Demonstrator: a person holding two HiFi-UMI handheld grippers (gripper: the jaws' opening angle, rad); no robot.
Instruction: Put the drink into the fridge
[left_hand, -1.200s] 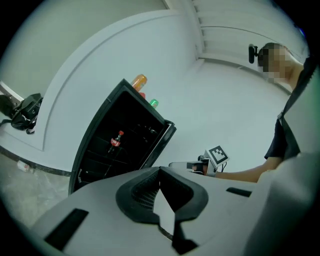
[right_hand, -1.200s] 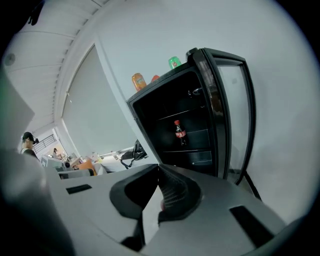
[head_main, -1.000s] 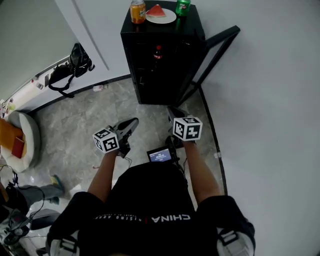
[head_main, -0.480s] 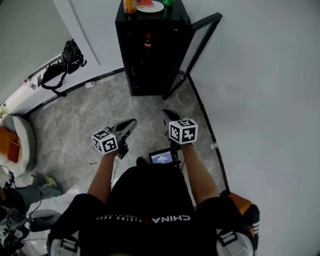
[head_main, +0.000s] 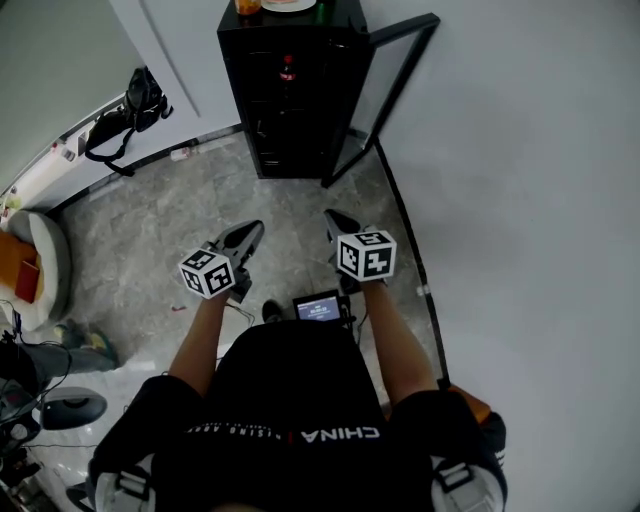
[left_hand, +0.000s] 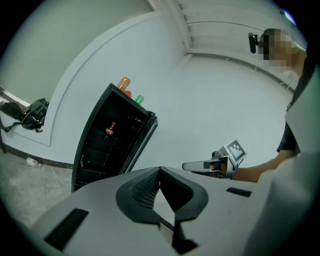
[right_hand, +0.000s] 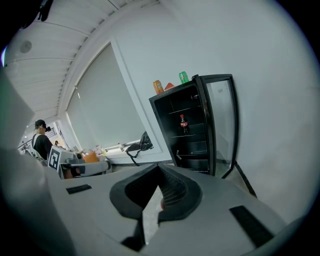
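Observation:
The black fridge (head_main: 290, 110) stands against the wall with its glass door (head_main: 390, 85) swung open to the right. A cola bottle (head_main: 288, 70) stands on an upper shelf inside, also seen in the right gripper view as the cola bottle (right_hand: 183, 122). An orange can (right_hand: 158, 86) and a green can (right_hand: 183, 77) sit on the fridge top. My left gripper (head_main: 245, 236) and right gripper (head_main: 337, 222) hang side by side over the floor, well short of the fridge. Both are shut and hold nothing.
A black bag (head_main: 130, 100) lies on a low ledge at the left wall. A white round seat (head_main: 45, 275) with an orange thing on it stands at the far left. The white wall (head_main: 520, 200) runs along my right. A small screen (head_main: 318, 307) hangs at my chest.
The fridge has slid up and away in the head view: I have backed off from it. Both grippers stay shut, empty and side by side.

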